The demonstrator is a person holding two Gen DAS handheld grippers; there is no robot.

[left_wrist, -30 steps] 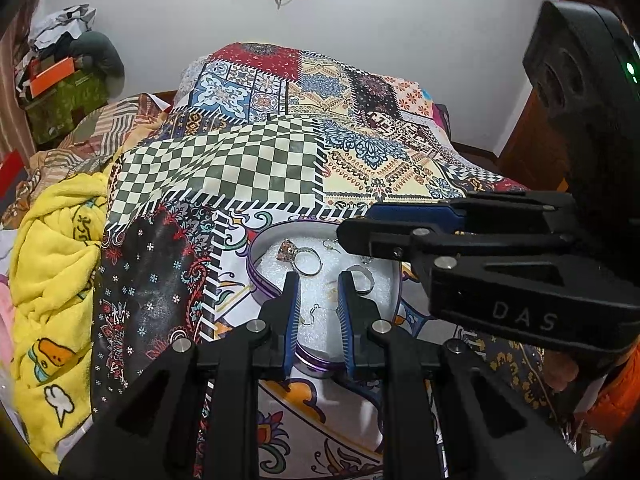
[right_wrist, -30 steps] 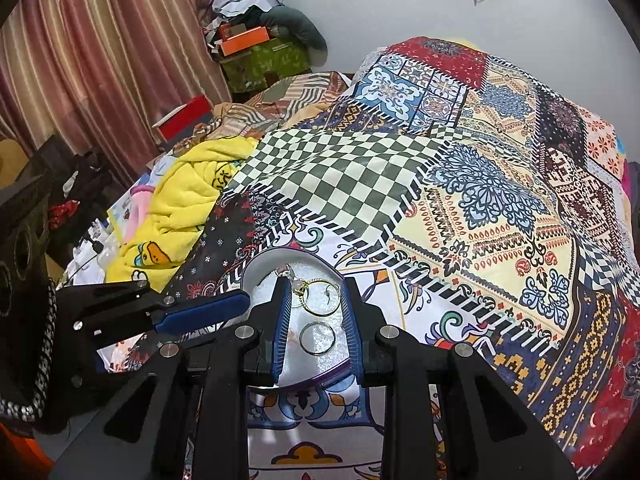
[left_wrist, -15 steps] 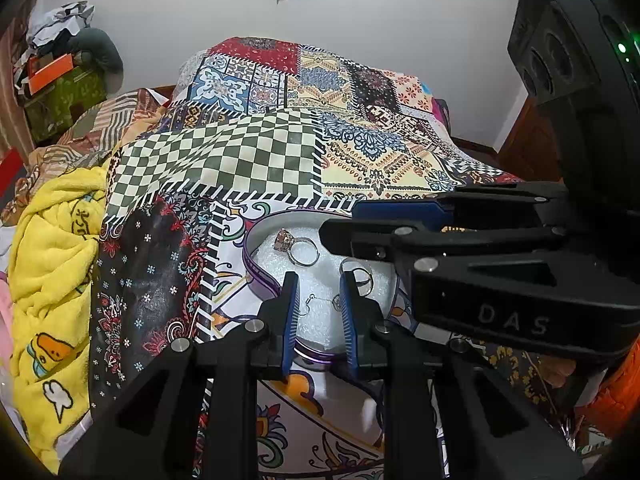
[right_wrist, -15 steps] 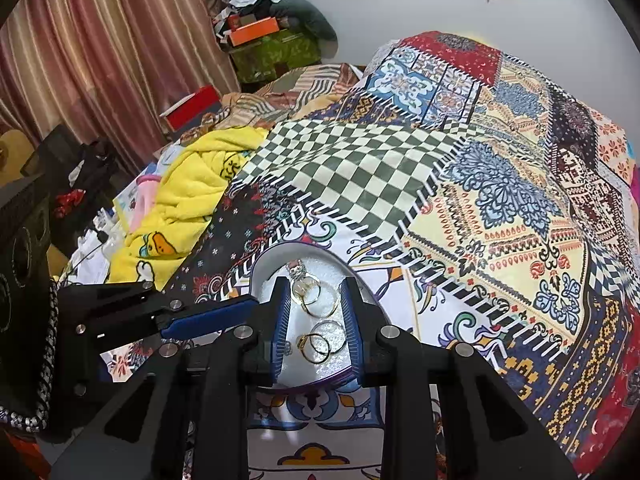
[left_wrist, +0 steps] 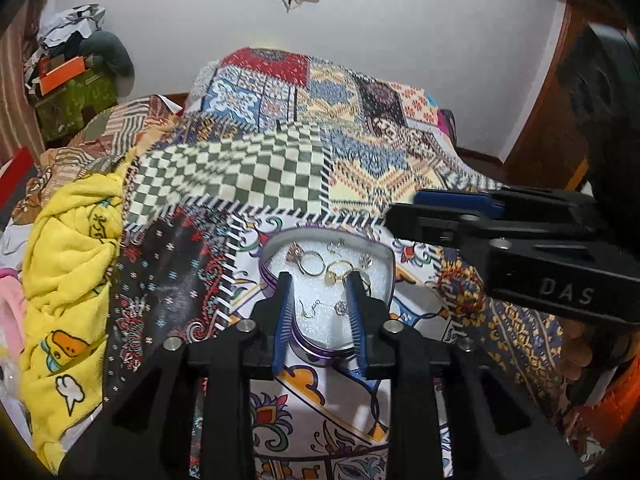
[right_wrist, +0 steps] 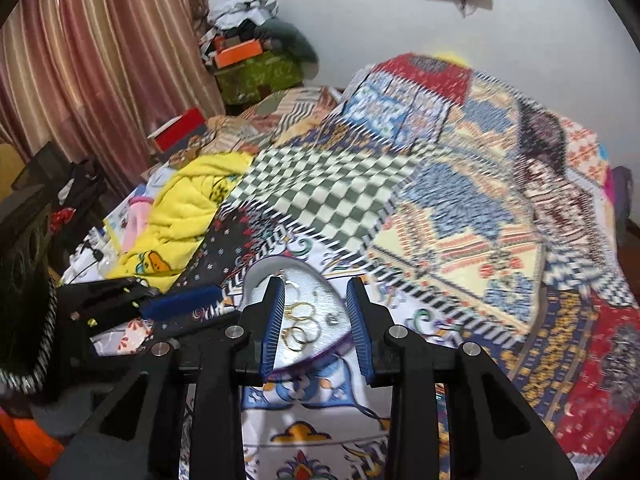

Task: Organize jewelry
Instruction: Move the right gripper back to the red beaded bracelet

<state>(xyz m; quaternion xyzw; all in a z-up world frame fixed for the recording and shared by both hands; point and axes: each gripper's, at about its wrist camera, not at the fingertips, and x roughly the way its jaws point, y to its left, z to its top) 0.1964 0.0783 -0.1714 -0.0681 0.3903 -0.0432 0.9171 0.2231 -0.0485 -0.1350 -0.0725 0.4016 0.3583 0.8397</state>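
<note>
On the patchwork bedspread (left_wrist: 248, 172), heart-shaped tin (left_wrist: 386, 264) already holding rings (left_wrist: 310, 262) and earrings (left_wrist: 342, 308); left gripper (left_wrist: 318, 280) and right gripper (right_wrist: 316, 286) both spread, empty, poised above — sorting seemingly nearly done.

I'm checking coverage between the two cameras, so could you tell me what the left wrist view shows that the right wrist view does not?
Only the left wrist view shows the earrings in the tin's near part, the wooden door and the right gripper from the side.

Only the right wrist view shows the curtain and the left gripper from the side.

Both show the heart-shaped tin holding gold rings, the patchwork bedspread and the yellow towel.
</note>
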